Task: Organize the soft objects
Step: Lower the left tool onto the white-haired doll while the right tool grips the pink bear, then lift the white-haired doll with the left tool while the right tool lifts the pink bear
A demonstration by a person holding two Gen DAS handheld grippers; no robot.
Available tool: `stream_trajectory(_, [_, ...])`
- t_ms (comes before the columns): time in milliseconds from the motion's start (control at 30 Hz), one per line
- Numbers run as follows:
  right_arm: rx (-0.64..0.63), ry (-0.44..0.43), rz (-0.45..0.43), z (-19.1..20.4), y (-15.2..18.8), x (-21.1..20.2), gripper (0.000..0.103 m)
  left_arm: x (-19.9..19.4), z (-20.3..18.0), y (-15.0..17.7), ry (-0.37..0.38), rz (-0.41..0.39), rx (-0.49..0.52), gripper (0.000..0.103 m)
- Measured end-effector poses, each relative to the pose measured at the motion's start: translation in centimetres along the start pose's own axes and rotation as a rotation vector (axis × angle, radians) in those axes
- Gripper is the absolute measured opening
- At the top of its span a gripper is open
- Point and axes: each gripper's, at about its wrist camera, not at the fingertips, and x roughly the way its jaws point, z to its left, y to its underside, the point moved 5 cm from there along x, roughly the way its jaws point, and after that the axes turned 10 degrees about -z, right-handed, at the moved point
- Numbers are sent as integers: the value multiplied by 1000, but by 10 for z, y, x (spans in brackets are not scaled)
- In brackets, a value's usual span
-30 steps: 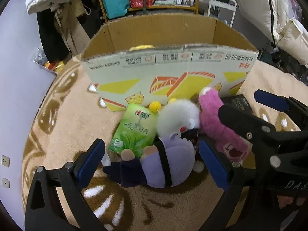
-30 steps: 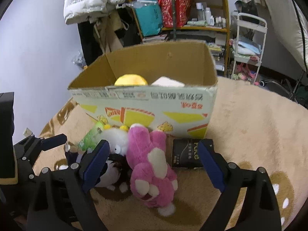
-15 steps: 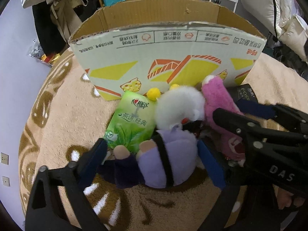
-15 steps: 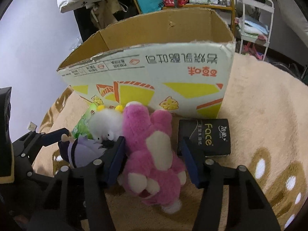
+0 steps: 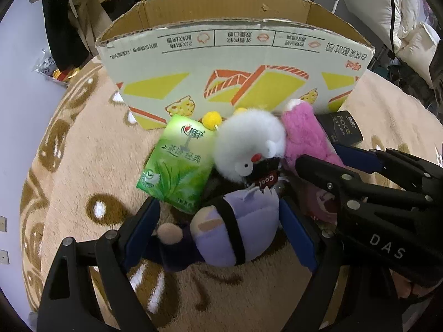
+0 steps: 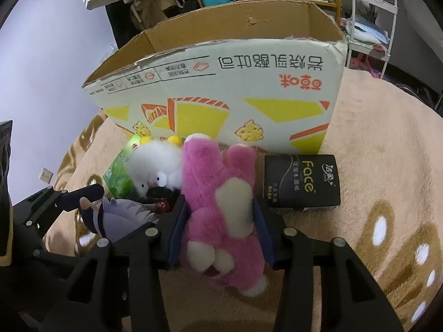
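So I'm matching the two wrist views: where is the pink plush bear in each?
Left wrist: pink plush bear right of centre, partly behind the right gripper.
Right wrist: centre, bear clamped between the blue pads.
Shared landmark: cardboard box directly behind it.

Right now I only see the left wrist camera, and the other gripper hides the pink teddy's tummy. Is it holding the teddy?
Observer: Yes. The right wrist view shows the right gripper with both pads pressed into the sides of the pink bear plush.
Operator: Is the black tissue pack caught in there too?
Observer: No. The black Face tissue pack lies flat on the rug, to the right of the bear and outside the jaws.
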Motion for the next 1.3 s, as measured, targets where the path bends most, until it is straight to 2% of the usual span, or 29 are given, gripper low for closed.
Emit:
stream_trajectory(200, [-11,13,-8,0,0,0,47,11,3,9,42,80,-40,85])
stream_trajectory(333, [-27,25,-21,2,1,-5,45,13,5,11,92,104,-78,75])
stream_trajectory(533, [-24,39,-39,0,2,-15,45,12,10,16,108,114,-97,71])
stream_trajectory(800, [-32,49,-79,2,0,-34,45,11,7,26,103,145,-80,71])
stream_trajectory(833, [-36,49,-82,3,0,-35,45,10,7,28,103,145,-80,71])
stream_trajectory(933, [-55,49,-94,7,-1,-39,45,7,0,32,133,149,-93,59])
stream_trajectory(1133, [-75,44,-131,12,-2,-52,45,-8,-11,44,100,116,-55,55])
stream_trajectory(1233, [-70,41,-143,11,-3,-57,45,-19,-11,45,52,77,-35,55])
stream_trajectory(1300, [-68,39,-160,11,-4,-62,45,-27,-9,44,46,49,-47,55])
